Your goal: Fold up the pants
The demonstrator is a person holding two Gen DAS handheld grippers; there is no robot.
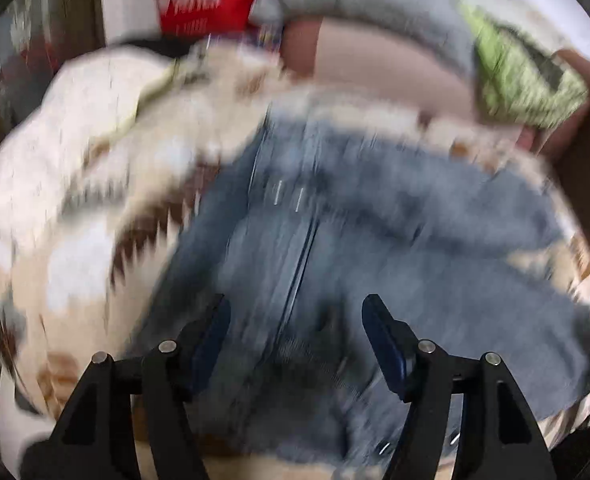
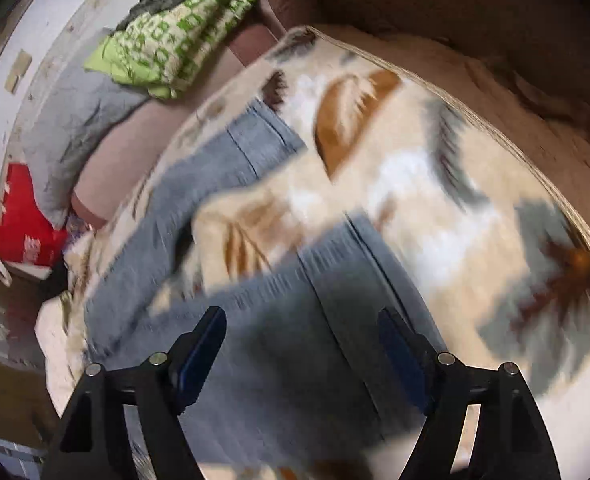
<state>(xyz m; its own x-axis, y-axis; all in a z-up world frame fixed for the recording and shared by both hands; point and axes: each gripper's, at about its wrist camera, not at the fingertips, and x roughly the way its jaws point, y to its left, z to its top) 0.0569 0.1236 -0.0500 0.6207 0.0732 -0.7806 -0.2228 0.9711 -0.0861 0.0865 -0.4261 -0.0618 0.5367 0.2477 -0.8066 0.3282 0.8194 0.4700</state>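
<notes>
both grippers (image 1: pixel 296 306) (image 2: pixel 302 318) open, jeans (image 1: pixel 335 240) (image 2: pixel 279 320) below

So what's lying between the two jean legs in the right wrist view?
A strip of the leaf-print blanket shows between the two legs of the jeans; nothing else lies there. Only the right wrist view shows it.

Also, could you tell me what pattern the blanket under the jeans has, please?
Cream blanket with brown, tan and grey-blue leaf shapes; clearest in the right wrist view.

A bed covered by a cream leaf-patterned blanket (image 2: pixel 415 184) carries blue jeans (image 2: pixel 279 320) spread flat at lower centre; a green patterned quilt (image 2: pixel 175 40) sits bunched upper left; a grey pillow (image 2: pixel 79 136) lies beside it.
</notes>
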